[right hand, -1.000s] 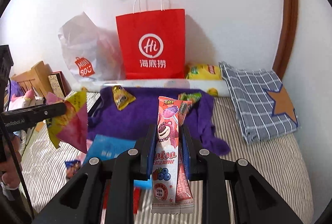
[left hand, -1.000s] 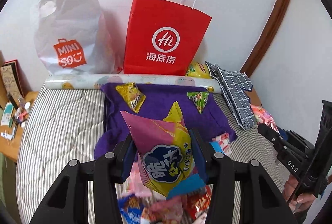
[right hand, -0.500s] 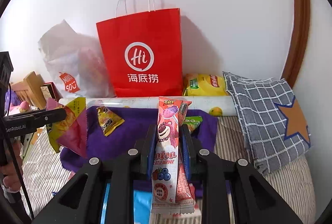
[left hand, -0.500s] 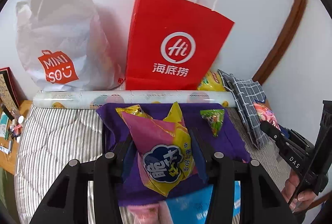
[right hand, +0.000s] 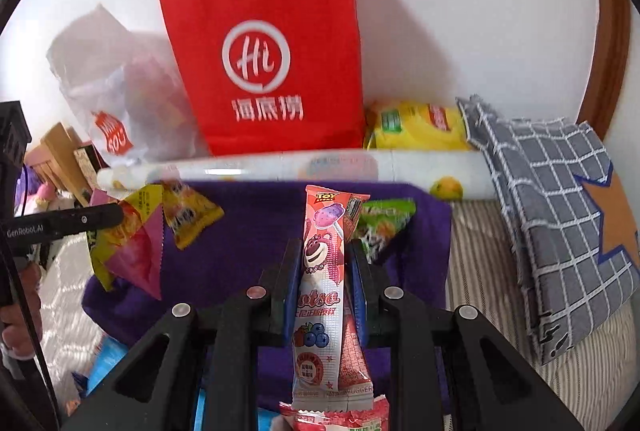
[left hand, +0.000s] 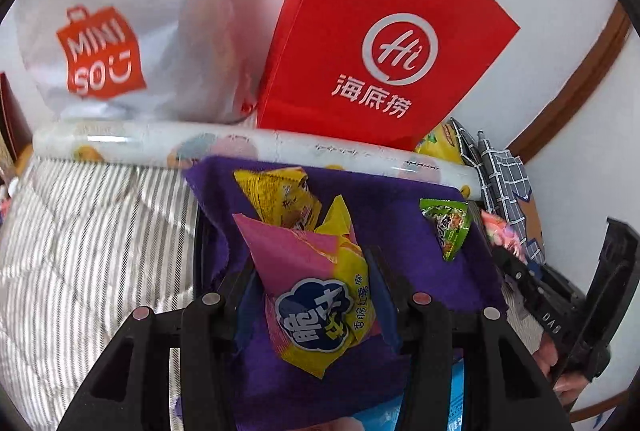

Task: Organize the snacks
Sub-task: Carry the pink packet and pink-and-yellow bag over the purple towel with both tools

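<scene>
1. The left tool (left hand: 316, 295) has its blue pads pinching a pink and yellow chip packet (left hand: 316, 295), which stands upright between them with its top corner toward 12 o'clock.
2. The right tool (right hand: 324, 291) is pressed together on a tall pink strip packet (right hand: 322, 271) printed with a bear and berries; a second, redder packet sits against its back in the same grip.
3. Both tools hang over a purple cloth (left hand: 400, 231) spread on a striped bed (left hand: 80, 251).
4. On the cloth, a small yellow snack packet (left hand: 280, 195) lies just beyond the chip packet at 12 o'clock in the left wrist view, partly behind it.
5. A small green snack packet (left hand: 448, 223) lies on the cloth at 2 o'clock from the chip packet, apart from it.
6. Along the cloth's far edge lies a white printed roll (left hand: 140, 147), running across the bed.
7. Behind the roll, a red paper bag (right hand: 264, 59) with white handles stands against the wall; a grey plastic bag (left hand: 120, 31) with an orange logo is at its 9 o'clock.
8. A yellow chip bag (right hand: 416, 127) lies at 3 o'clock of the red bag's base, and a folded grey checked cloth (right hand: 552, 199) lies beyond it on the bed.
9. In the right wrist view the left tool appears at 9 o'clock, carrying its chip packet above the cloth's left edge.
</scene>
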### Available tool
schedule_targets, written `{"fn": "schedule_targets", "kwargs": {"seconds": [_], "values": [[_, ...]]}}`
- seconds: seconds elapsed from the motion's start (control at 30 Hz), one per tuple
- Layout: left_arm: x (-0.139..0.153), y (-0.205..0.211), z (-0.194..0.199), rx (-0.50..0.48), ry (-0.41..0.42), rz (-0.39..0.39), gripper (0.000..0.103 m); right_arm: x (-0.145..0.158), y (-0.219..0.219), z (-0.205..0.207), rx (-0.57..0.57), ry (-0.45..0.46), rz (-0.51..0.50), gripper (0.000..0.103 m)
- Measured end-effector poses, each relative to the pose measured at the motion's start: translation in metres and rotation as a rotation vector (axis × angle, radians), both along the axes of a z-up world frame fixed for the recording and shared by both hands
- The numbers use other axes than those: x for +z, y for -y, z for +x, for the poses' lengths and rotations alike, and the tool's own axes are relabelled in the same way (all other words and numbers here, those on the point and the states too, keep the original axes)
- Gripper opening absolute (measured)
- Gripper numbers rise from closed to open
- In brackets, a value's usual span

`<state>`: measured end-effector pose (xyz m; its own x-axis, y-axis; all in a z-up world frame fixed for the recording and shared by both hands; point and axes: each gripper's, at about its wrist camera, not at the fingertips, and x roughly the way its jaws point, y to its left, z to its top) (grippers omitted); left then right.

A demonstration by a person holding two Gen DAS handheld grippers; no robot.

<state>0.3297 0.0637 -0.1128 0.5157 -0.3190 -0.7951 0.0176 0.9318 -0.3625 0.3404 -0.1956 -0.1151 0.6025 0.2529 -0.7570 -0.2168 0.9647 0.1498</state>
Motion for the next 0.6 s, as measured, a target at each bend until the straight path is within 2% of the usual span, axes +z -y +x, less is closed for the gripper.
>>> {"fn": "schedule_targets", "kwargs": {"seconds": [0.1,0.27,0.6], "values": [[-0.007,0.004,0.0,-0.011,-0.013,-0.014,0.047,-0.009,0.002,-0.001,0.002,-0.021,0.0,0.023],[-0.015,0.013,0.002,-0.03,-0.032,0.005,0.047,-0.02,0.002,0.003,0.006,-0.054,-0.009,0.023],[-0.025,0.019,0.005,-0.038,-0.07,0.032,0.048,-0.026,-0.004,0.005,0.029,-0.068,-0.049,0.025]]}}
